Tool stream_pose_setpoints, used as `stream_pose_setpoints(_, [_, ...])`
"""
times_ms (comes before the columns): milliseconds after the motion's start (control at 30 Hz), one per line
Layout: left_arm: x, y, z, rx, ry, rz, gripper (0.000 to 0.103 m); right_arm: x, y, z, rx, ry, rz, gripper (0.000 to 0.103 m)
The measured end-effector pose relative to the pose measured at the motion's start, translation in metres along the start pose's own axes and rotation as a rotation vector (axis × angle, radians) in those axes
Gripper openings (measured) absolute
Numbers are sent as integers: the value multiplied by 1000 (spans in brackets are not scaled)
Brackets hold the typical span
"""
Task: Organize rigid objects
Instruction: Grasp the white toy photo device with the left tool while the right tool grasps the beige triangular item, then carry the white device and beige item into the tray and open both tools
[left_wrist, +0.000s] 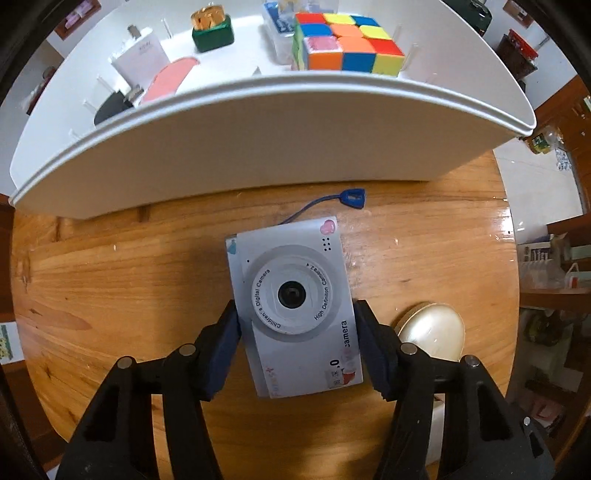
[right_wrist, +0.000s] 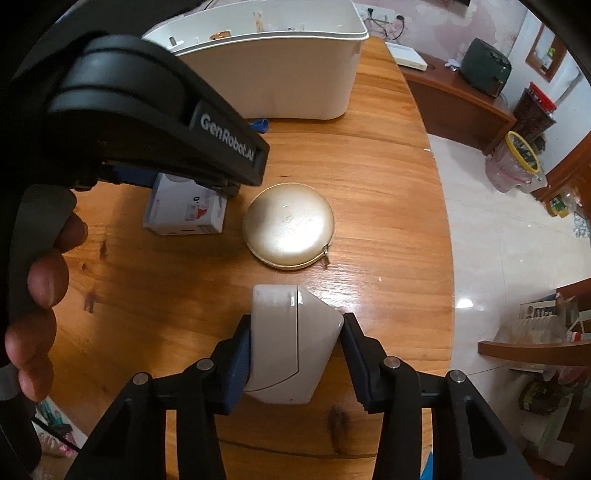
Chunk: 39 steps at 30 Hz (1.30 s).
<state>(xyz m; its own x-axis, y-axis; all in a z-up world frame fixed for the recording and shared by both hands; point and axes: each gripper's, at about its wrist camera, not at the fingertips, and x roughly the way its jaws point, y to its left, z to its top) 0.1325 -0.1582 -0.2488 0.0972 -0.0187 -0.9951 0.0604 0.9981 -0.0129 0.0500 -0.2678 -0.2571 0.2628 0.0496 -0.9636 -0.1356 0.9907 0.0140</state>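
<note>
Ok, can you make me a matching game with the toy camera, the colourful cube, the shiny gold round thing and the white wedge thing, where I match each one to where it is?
Things:
1. toy camera
2. colour cube
3. gold round case
4. white wedge-shaped object

Places:
A. inside the white bin
B. lying free on the wooden table, nothing gripping it
C. between the jaws of the left gripper
D. between the jaws of the right gripper

Pairs: 1-C, 2-A, 3-B, 4-D
</note>
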Motion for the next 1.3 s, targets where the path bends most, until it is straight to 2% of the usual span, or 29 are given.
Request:
stream_pose_setpoints(300, [-16,33,-14,6,33,-9,63,-23,7,3,-40,-18,73,47])
stream_pose_setpoints(467, [-53,66,-13,-29,-16,-39,63,-36,3,9,-28,-18,149,47])
stream_pose_setpoints(633, [-97,99,-6,-66,-75,-33,63,-57,-4,27,-31,-59,187,47])
stream_pose_setpoints(867, [-170,118,17,-62,-192,42,63,-101,-9,81,-69,-162,242,47])
stream_pose_setpoints(1000, [-206,128,46,-28,-274,103,63,-134,-8,120,-109,-249,245,47])
stream_pose_setpoints(1167, [-224,130,79,16,-339,168,63,-165,-6,172,-130,-346,225,47])
stream_pose_setpoints(1300, [-221,135,116,42,-360,175,63,-178,-4,207,-114,-398,200,47])
